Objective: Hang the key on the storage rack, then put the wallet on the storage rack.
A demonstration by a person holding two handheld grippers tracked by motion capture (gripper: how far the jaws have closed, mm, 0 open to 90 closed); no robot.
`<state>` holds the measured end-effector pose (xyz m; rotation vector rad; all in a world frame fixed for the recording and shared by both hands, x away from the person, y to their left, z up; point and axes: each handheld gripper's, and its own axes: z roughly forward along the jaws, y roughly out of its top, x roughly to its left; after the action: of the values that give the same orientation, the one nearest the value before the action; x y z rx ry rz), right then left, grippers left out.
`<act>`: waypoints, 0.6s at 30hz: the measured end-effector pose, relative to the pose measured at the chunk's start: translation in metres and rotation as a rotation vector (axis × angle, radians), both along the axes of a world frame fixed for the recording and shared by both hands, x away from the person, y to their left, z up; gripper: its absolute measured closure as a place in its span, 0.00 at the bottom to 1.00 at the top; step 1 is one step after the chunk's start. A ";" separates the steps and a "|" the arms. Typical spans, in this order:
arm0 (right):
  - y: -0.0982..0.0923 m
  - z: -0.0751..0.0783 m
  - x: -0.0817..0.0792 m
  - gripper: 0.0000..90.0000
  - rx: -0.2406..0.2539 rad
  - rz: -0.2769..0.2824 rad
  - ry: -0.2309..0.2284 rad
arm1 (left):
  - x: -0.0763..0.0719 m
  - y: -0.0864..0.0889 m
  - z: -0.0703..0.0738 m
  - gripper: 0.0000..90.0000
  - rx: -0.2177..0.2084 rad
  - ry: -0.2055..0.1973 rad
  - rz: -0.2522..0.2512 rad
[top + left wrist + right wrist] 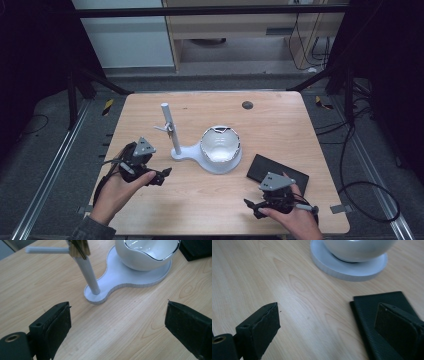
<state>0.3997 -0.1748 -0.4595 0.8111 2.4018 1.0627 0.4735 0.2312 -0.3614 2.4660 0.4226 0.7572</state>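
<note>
Both grippers wait with nothing held — no step looks begun.

Low in the frame, the left gripper (159, 177) and right gripper (254, 207) hold their jaws wide. Just beyond lies the flat black rectangular pad (277, 173); at centre, the glossy white bowl (220, 144) sits on the pale grey stand with upright post (176, 136) — apparently untouched.
</note>
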 end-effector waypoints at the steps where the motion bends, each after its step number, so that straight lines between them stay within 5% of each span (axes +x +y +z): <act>1: -0.008 0.004 0.000 0.07 -0.006 -0.015 -0.008 | -0.001 -0.002 -0.004 0.07 -0.006 0.007 -0.004; 10: -0.039 0.009 0.000 0.06 -0.019 -0.076 -0.011 | -0.017 -0.021 -0.022 0.08 -0.036 0.017 -0.029; 14: -0.062 0.007 0.003 0.06 -0.033 -0.123 -0.003 | -0.034 -0.048 -0.030 0.09 -0.096 0.032 -0.040; 18: -0.079 0.004 0.005 0.07 -0.036 -0.159 0.006 | -0.039 -0.071 -0.035 0.12 -0.102 0.049 -0.088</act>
<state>0.4042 -0.2541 -0.4558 0.9758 2.3107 0.9530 0.4342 0.1604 -0.3959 2.3949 0.3585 0.6246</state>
